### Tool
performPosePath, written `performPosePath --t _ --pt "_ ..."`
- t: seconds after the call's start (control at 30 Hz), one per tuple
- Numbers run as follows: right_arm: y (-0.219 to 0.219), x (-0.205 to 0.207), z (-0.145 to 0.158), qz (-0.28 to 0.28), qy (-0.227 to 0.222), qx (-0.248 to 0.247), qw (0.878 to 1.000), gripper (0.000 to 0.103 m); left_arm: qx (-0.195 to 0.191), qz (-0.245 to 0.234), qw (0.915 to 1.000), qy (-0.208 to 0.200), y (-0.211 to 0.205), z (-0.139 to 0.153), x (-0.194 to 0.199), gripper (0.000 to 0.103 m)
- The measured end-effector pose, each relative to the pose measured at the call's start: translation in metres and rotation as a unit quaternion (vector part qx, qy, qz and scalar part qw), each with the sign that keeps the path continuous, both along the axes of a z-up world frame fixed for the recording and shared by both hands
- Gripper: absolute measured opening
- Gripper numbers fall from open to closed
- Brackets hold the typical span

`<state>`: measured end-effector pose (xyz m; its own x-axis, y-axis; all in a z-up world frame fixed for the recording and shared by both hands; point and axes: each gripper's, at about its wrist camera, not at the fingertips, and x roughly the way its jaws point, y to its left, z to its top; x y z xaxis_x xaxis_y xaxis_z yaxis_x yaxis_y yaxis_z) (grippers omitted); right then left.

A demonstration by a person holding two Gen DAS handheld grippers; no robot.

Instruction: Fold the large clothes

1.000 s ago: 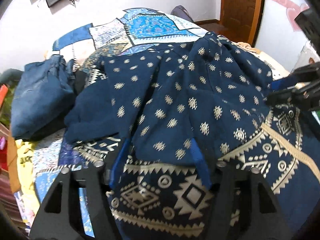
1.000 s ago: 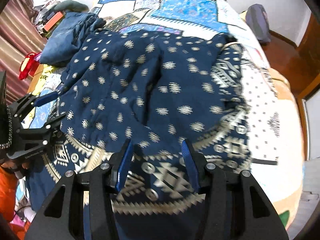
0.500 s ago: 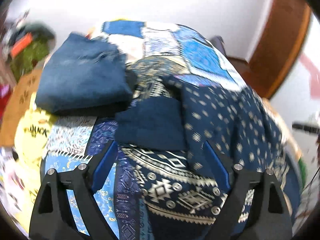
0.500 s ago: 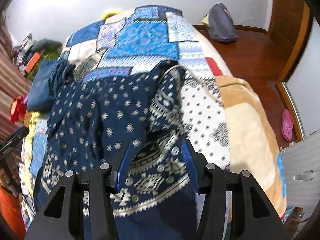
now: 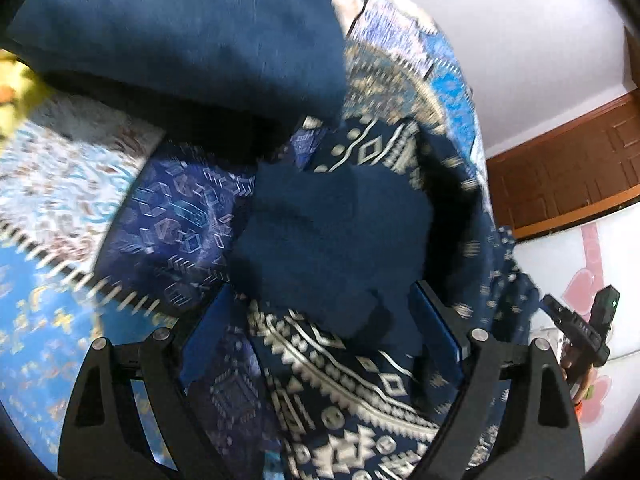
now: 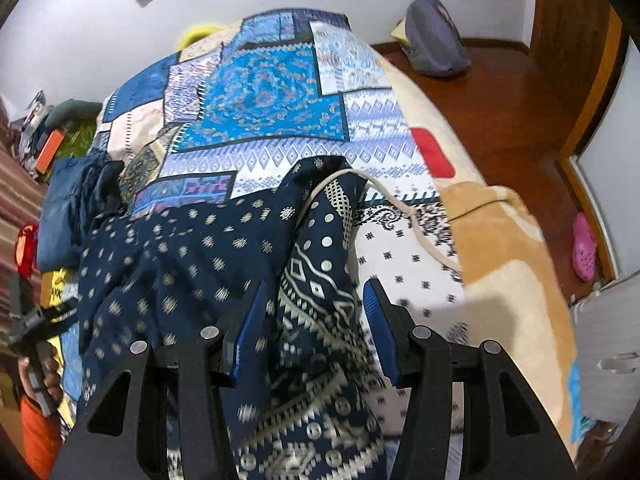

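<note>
A large navy garment with a white geometric print [image 6: 192,264] lies crumpled on a patchwork bedspread [image 6: 264,100]. In the left wrist view its plain navy sleeve end [image 5: 332,240] lies just ahead of my left gripper [image 5: 320,328], which is open, its jaws spread wide over the patterned hem [image 5: 344,384]. My right gripper [image 6: 312,320] is open too, its jaws on either side of a raised ridge of the patterned cloth [image 6: 320,280]. The right gripper also shows at the left wrist view's far right [image 5: 580,328].
A folded blue denim piece [image 5: 180,32] lies close ahead of the left gripper; it also shows at the bed's left [image 6: 60,216]. A beige blanket [image 6: 508,264] covers the bed's right side. A grey bag [image 6: 436,36] and a pink shoe [image 6: 584,248] lie on the wooden floor.
The left gripper has let go of the cloth, swung left and dropped close to the sleeve and denim. The right gripper turned right toward the garment's right edge, where cloth now bunches between its jaws.
</note>
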<state>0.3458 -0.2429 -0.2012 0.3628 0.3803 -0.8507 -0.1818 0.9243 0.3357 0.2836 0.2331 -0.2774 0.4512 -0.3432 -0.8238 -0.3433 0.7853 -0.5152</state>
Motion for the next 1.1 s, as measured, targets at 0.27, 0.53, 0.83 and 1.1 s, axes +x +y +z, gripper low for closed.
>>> performPosePath --t 0.27,0.53,0.83,1.1 --pt "0.016 0.039 -0.058 0.007 0.076 0.002 0.997 0.046 0.022 -0.051 0.9983 -0.018 -0.019 -0.018 0.029 0.09" --pt "0.038 0.047 -0.063 -0.002 0.018 -0.004 1.0 0.032 0.052 -0.059 0.9944 -0.071 -0.032 0.005 0.049 0.045" --pt "0.035 0.06 -0.02 -0.008 -0.056 -0.037 0.998 0.007 0.155 -0.098 0.98 -0.077 -0.065 0.05 0.081 0.02" --pt "0.023 0.069 0.0 -0.051 -0.047 -0.079 0.994 0.01 0.23 -0.107 0.9636 -0.084 -0.091 0.077 0.137 0.019"
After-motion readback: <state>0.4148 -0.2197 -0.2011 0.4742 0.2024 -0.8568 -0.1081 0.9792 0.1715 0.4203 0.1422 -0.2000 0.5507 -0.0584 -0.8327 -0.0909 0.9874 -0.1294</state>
